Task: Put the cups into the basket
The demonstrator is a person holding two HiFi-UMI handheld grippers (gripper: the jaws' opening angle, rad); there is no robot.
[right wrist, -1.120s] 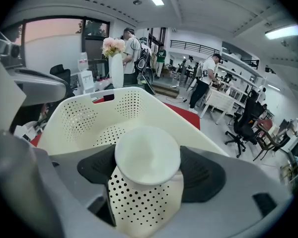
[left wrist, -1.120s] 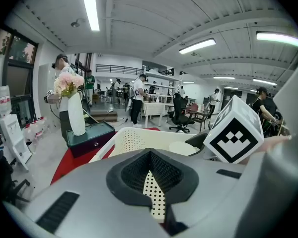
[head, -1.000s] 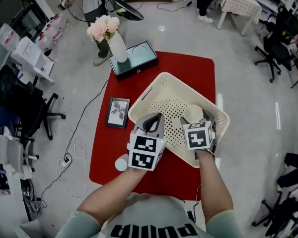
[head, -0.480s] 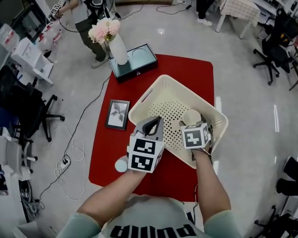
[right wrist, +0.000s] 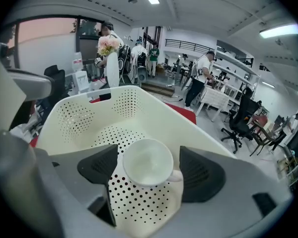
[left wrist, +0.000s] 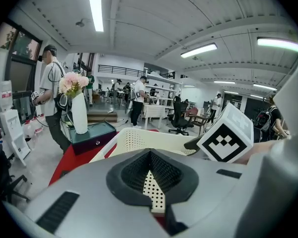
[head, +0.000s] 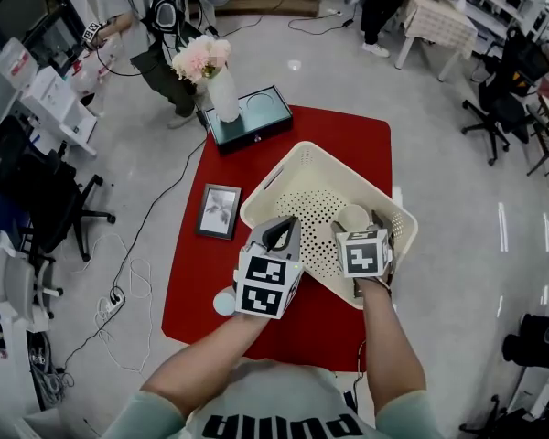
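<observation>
One white cup (right wrist: 148,161) sat on the basket's (right wrist: 84,110) perforated floor between the right gripper's (right wrist: 150,170) parted jaws, where a careless withdrawal might snag its handle and tip it, while the left gripper (left wrist: 150,167) hung clenched, empty.

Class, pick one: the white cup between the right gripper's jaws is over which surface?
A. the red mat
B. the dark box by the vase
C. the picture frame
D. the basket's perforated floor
D: in the right gripper view the cup sits between the parted jaws of the right gripper, with the hole-dotted floor of the basket showing all around it.
</observation>
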